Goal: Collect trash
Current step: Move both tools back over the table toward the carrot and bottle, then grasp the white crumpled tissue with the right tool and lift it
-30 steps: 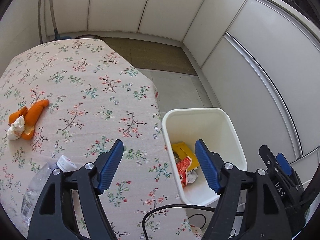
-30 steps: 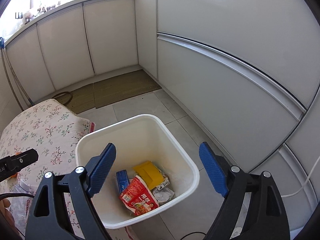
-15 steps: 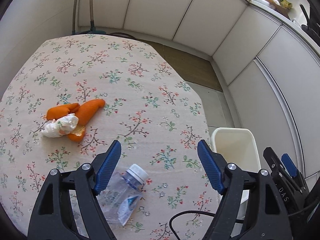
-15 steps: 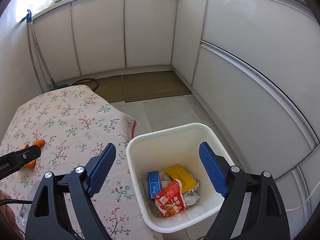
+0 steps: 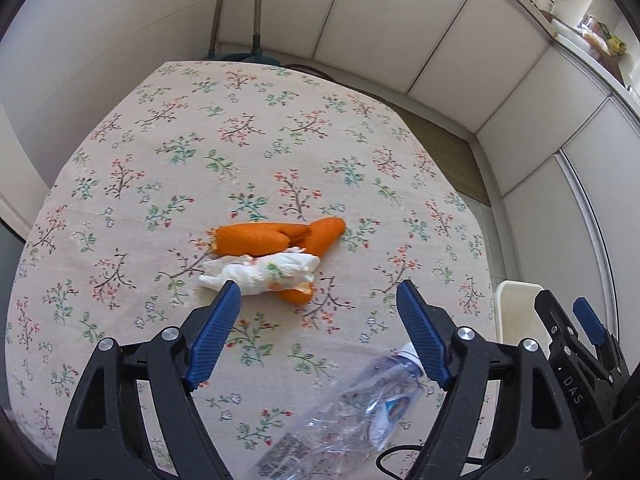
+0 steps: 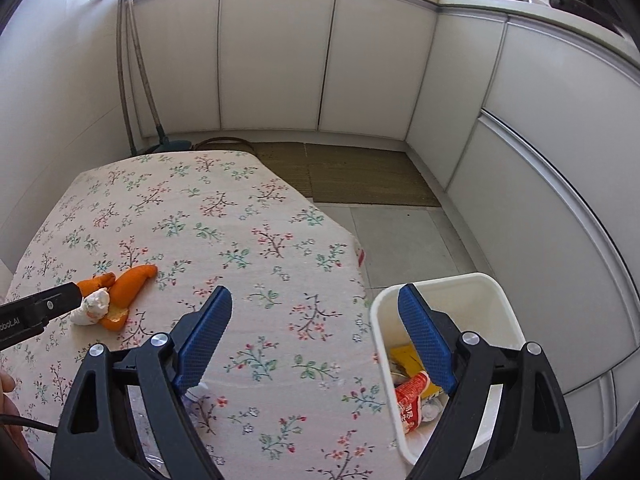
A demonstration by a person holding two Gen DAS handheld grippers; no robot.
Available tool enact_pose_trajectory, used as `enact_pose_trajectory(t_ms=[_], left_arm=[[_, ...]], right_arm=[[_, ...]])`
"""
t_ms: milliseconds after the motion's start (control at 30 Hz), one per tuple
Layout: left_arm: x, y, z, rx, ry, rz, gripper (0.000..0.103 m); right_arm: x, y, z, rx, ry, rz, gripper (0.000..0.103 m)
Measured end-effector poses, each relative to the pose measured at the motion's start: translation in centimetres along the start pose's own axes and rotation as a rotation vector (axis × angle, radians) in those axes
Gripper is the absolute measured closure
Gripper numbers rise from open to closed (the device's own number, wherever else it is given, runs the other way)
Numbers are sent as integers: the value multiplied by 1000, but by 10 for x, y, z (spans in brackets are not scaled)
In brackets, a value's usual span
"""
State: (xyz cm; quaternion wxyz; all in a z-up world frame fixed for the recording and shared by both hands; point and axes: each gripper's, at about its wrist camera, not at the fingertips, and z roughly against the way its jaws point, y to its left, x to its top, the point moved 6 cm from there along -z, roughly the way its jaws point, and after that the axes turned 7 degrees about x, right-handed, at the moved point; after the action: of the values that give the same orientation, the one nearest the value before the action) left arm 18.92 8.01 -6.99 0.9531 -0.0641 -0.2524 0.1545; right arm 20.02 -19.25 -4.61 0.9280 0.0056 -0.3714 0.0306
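Note:
Orange peel with a crumpled white tissue lies mid-table on the floral cloth. My left gripper is open and empty, just short of the tissue. A crushed clear plastic bottle lies near the table's front, under the left gripper's right finger. The white bin stands on the floor right of the table, holding a red packet and a yellow wrapper. My right gripper is open and empty, above the table edge and bin rim. The peel and tissue also show there.
White cabinets run along the back and right. A brown mat lies on the tiled floor behind the table. Mop handles lean in the left corner. The left gripper's finger shows at the right view's left edge.
Both grippers have swung left from the bin toward the table. The peel and tissue now sit centred before the left gripper; the bin has slid to the right edge of both views.

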Motion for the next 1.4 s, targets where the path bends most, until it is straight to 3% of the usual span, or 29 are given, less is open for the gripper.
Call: enact_pose_trajectory(t_ms=[300, 533, 700, 900, 967, 1100, 1200, 1233, 1333, 1400], left_arm=[[8, 72, -16, 17, 58, 157, 26], [18, 116, -17, -62, 112, 343, 26], [26, 138, -10, -118, 121, 440, 26], [39, 156, 4, -165, 94, 490, 26], [42, 162, 9, -185, 84, 509, 26], [49, 174, 14, -216, 74, 551, 25], [52, 178, 14, -232, 75, 568, 24], [53, 177, 13, -237, 78, 567, 24], [53, 174, 11, -246, 85, 554, 24], [53, 172, 10, -245, 84, 549, 24]], right_arm=[[7, 72, -26, 71, 67, 96, 20], [2, 128, -49, 135, 164, 166, 20], [-6, 182, -56, 172, 185, 357, 20], [-32, 248, -58, 189, 162, 754, 20], [-37, 259, -61, 200, 168, 811, 22], [-42, 269, -75, 201, 218, 865, 31], [-51, 269, -84, 222, 262, 901, 32], [-54, 269, -87, 218, 273, 914, 42], [-55, 266, -94, 251, 303, 853, 54], [-52, 264, -93, 275, 305, 807, 56]])
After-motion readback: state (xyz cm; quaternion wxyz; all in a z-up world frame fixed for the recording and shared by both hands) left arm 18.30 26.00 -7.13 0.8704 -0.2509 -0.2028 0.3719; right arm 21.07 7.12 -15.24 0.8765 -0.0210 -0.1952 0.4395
